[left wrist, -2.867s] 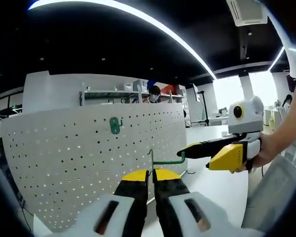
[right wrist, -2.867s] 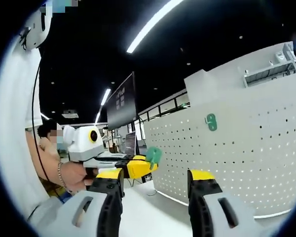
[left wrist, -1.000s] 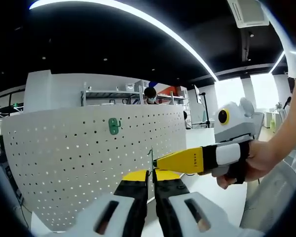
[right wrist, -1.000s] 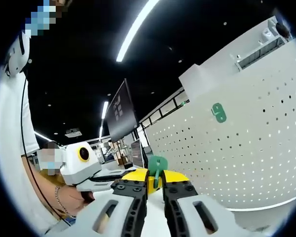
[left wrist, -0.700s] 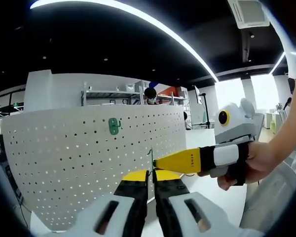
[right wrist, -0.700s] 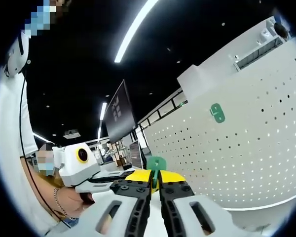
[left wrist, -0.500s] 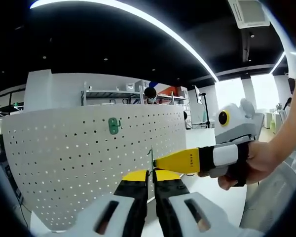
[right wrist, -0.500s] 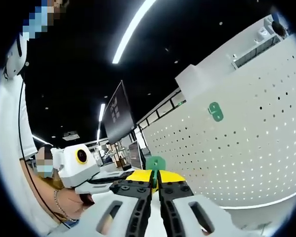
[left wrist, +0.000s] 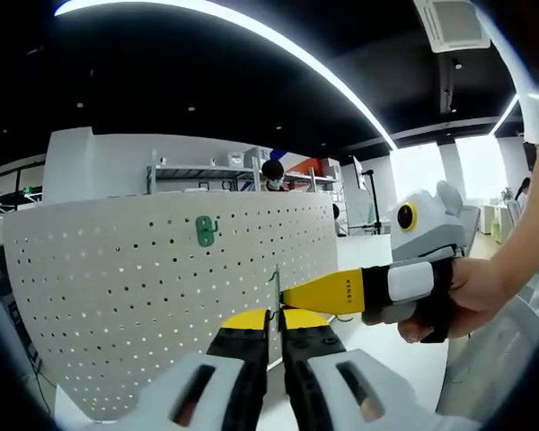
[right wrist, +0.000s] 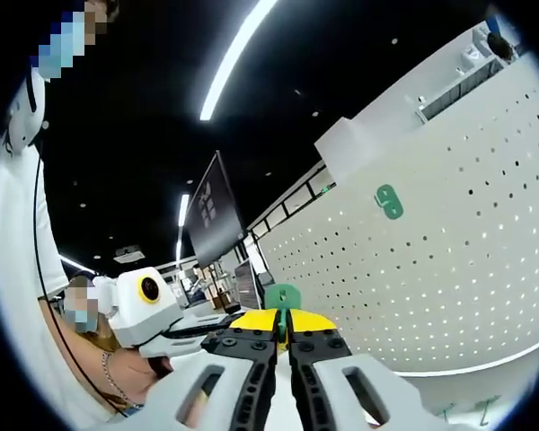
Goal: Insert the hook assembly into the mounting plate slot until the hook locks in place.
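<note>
left gripper view: pegboard [left wrist: 117,296] edge near hook [left wrist: 275,285]

White worktop [left wrist: 391,337] carries upright white perforated mounting plate [left wrist: 117,305], standing along left side; green hook [left wrist: 205,231] already mounted high on plate face, well above worktop.

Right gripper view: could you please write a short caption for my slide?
Both grippers pinch a green hook before a white pegboard carrying another green hook.

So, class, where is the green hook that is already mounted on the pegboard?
In the left gripper view, the mounted green hook sits high on the white pegboard, upper left of the left tongs.
</note>
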{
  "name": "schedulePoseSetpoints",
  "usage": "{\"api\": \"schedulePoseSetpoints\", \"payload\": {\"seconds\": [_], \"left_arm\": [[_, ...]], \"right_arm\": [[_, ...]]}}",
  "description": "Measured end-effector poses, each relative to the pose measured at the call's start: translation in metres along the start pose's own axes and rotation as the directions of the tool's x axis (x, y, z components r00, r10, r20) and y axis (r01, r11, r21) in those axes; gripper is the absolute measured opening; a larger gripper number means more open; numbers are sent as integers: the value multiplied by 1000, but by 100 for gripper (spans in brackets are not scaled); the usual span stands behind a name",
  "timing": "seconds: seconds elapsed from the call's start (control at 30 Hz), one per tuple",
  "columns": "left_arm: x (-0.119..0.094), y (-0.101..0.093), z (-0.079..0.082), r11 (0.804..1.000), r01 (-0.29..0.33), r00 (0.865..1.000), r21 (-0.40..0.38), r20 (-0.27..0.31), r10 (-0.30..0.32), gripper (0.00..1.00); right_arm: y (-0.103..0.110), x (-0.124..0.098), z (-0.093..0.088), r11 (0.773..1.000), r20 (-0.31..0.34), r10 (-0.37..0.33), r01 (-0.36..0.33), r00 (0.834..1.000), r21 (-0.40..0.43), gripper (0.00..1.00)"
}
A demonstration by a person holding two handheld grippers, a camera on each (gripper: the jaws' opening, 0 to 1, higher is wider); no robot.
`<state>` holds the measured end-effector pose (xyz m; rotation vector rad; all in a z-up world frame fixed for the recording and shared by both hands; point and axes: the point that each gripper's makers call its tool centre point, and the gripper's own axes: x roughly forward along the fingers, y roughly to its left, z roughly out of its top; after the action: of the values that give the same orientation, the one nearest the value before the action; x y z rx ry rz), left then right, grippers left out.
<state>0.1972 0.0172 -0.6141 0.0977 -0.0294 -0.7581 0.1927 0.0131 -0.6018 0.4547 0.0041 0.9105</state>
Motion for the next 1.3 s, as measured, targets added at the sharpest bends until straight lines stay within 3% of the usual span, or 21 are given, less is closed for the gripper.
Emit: {"api": "schedulePoseSetpoints", "payload": {"seconds": [0.1, 0.2, 0.3, 0.4, 0.7, 0.8, 0.97, 1.03, 1.07, 1.17, 1.27, 1.3], "left_arm": [[0, 1, 1, 1000, -2, 1000, 1, 5, 2, 9], [0, 2, -1, 1000, -7, 1000, -12, -2, 7, 22], [0, 1, -2, 1000, -1, 1000, -10, -7, 1, 26], [2, 2, -9, 1000, -4, 999, -20, -41, 4, 42], [2, 6, -17, 999, -29, 997, -25, -66, 27, 72], [2, 7, -20, 999, -37, 997, -33, -72, 34, 77], [2, 6, -20, 999, -37, 997, -31, -74, 35, 77], [1, 6, -20, 999, -38, 997, -28, -75, 36, 77], [1, 7, -21, 999, -41, 996, -29, -74, 39, 77], [1, 8, -22, 998, -43, 996, -36, -78, 40, 76], [2, 7, -23, 999, -41, 996, -35, -82, 38, 76], [2, 7, -23, 999, -41, 996, -35, -81, 38, 76]], "right_arm": [[-2, -1, 1, 1000, 1, -5, 5, 1000, 6, 0], [-3, -2, 2, 1000, 3, -9, 9, 1000, 9, 0], [-3, -2, 2, 1000, 0, -7, 7, 1000, 8, 0], [-3, -2, 1, 1000, -2, -7, 7, 1000, 9, 0], [-3, -2, -1, 1000, -10, -6, 6, 1000, 5, 0], [-3, -2, -2, 1000, -13, -8, 8, 1000, 7, 0], [-4, -3, -1, 1000, -18, -17, 17, 1000, -4, 0], [-4, -3, 5, 998, -17, -37, 36, 999, -54, 0], [-5, -3, 8, 993, -24, -56, 54, 998, -108, 0], [-14, -4, 13, 935, -58, -169, 141, 984, -327, 0], [-23, -7, 15, 874, -77, -258, 199, 963, -444, 0], [-24, -6, 14, 876, -73, -259, 203, 963, -437, 0]]}}
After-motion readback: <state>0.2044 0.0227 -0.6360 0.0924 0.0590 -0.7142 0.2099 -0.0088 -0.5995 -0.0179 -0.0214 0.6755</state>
